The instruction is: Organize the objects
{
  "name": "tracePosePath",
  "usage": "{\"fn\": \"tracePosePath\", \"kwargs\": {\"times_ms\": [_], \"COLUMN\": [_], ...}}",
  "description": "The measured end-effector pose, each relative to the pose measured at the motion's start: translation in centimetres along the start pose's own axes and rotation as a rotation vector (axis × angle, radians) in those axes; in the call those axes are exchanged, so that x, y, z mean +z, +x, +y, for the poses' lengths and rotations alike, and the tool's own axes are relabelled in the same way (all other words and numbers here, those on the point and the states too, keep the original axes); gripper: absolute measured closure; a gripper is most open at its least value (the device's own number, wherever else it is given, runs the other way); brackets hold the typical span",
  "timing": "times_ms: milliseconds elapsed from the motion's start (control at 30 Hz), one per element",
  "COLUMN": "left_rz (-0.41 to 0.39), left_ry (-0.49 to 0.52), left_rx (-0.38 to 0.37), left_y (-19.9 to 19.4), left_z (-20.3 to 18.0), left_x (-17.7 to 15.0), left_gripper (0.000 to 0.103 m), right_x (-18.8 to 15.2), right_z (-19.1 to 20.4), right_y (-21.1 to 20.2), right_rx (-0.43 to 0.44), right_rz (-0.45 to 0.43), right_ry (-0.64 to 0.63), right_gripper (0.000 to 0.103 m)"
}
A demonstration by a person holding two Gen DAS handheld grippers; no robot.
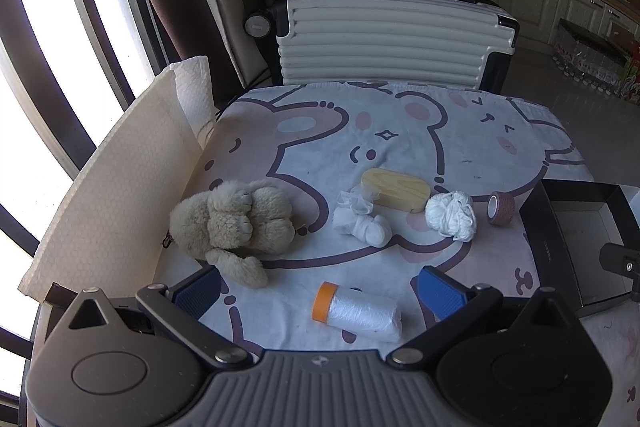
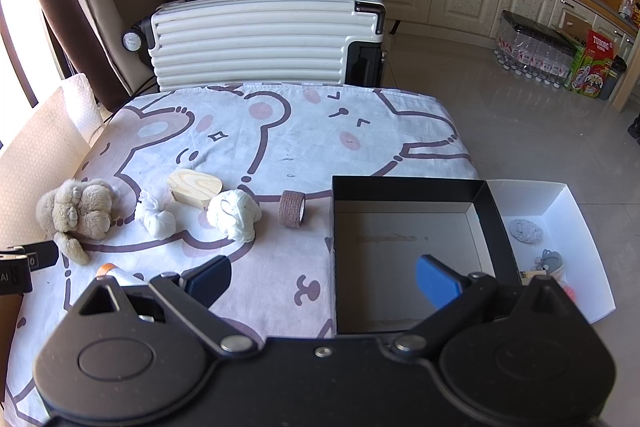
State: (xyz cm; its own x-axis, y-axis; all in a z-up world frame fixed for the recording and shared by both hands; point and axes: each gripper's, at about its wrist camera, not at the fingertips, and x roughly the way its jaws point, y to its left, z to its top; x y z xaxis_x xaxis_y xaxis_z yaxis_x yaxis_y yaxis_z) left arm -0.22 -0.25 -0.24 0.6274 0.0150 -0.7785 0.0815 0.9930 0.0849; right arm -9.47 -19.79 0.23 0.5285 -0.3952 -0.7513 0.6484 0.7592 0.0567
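On the cartoon-print cloth lie a beige plush toy [image 1: 232, 223] [image 2: 78, 215], a knotted white sock [image 1: 362, 223] [image 2: 154, 217], a wooden block [image 1: 396, 189] [image 2: 195, 189], a white yarn ball [image 1: 451, 215] [image 2: 234, 213], a brown tape roll [image 1: 501, 208] [image 2: 292, 208] and an orange-capped plastic film roll [image 1: 358, 311] [image 2: 114, 275]. My left gripper [image 1: 320, 291] is open, straddling the film roll just above it. My right gripper [image 2: 324, 281] is open and empty over the near left edge of a black box [image 2: 404, 259] [image 1: 576, 247].
A white tray [image 2: 576, 223] right of the black box holds a grey ball [image 2: 526, 231] and small items. A white foam sheet [image 1: 112, 195] stands along the table's left edge. A white suitcase [image 1: 384, 39] [image 2: 264, 39] stands behind the table.
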Motion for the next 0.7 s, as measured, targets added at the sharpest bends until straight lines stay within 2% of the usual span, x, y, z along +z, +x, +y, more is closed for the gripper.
{"fn": "tracePosePath", "kwargs": {"times_ms": [700], "left_rz": [-0.002], "left_ry": [0.037], "left_rx": [-0.031], "left_y": [0.03], "left_z": [-0.01], "left_x": [-0.02], "left_gripper": [0.000], "right_x": [-0.03], "right_z": [-0.15], "right_y": [0.01], "right_rx": [-0.007], "right_rz": [-0.001], "right_ry": [0.016], "right_gripper": [0.003]}}
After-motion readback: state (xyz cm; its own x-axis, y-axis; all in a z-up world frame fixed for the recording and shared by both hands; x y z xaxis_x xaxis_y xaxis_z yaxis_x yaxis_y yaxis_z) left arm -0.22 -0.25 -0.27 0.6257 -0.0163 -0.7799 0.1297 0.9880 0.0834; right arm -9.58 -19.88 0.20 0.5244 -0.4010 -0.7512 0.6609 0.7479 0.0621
